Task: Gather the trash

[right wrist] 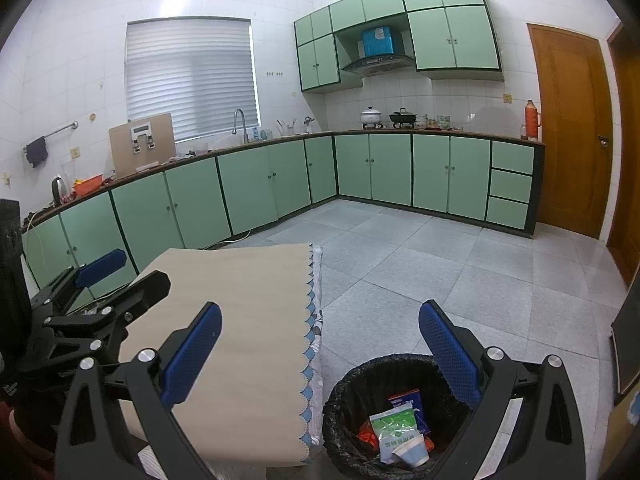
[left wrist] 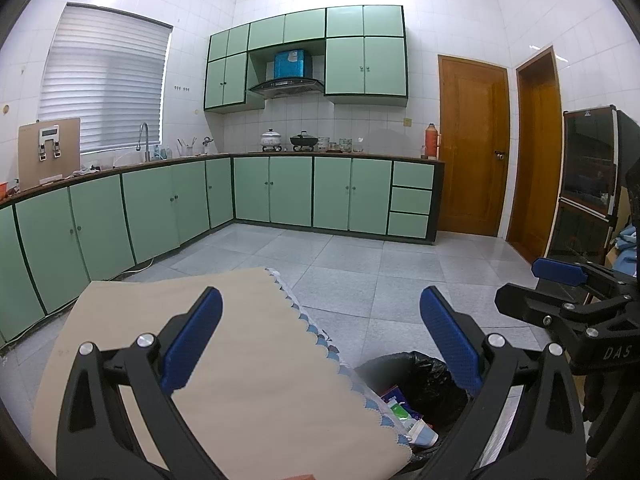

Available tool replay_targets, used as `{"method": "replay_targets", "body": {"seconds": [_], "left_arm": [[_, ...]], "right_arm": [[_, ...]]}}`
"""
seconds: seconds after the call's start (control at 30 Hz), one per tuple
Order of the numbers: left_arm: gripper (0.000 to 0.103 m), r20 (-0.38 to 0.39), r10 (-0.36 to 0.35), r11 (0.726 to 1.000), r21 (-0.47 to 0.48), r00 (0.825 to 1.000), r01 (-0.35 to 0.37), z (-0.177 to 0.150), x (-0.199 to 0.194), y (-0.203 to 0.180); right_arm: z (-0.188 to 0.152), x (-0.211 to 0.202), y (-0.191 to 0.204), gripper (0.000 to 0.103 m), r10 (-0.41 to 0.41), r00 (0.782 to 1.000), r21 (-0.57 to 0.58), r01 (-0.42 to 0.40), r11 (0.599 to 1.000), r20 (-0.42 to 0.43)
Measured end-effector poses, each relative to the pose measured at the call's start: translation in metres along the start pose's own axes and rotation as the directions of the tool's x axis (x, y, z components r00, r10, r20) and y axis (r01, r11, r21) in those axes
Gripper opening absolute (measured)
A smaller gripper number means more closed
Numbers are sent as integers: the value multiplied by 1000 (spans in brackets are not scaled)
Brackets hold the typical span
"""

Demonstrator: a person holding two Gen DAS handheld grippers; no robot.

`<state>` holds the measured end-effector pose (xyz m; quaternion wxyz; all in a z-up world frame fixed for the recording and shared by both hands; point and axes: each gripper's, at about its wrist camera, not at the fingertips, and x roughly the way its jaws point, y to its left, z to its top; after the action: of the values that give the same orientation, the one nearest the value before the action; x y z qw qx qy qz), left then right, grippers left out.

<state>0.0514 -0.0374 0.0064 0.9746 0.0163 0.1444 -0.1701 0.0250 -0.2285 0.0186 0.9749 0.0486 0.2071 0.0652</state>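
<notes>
We find both claws released & empty: left gripper (left wrist: 320, 340), right gripper (right wrist: 320, 354). Trash, i.e. wrappers (right wrist: 394, 426) & a paper cup (right wrist: 412, 453), sits inside the black-lined bin (right wrist: 340, 392) beside the table; tablecloth (right wrist: 248, 320) shows nothing left, so we judge collection approx. done.

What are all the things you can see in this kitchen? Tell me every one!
Trash bin: one, black liner, on floor beside table.
Trash: several wrappers and a paper cup, green, blue, red, white, inside bin.
Table: one, beige cloth with scalloped blue edge, top bare.
Cabinets: many, green, under counter and on wall.
Pots: two, white and black, on stove.
Thermos: one, orange, counter end.
Door: one, brown, right.
Left gripper: one, black, blue fingers, open.
Right gripper: one, same, open.
</notes>
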Motion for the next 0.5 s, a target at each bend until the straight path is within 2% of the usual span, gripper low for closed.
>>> {"method": "replay_targets", "body": {"seconds": [0.5], "left_arm": [[96, -5, 9, 1000, 2, 1000, -9, -3, 0, 2]], "right_arm": [[-1, 2, -1, 97, 2, 1000, 1, -2, 1000, -4]]}}
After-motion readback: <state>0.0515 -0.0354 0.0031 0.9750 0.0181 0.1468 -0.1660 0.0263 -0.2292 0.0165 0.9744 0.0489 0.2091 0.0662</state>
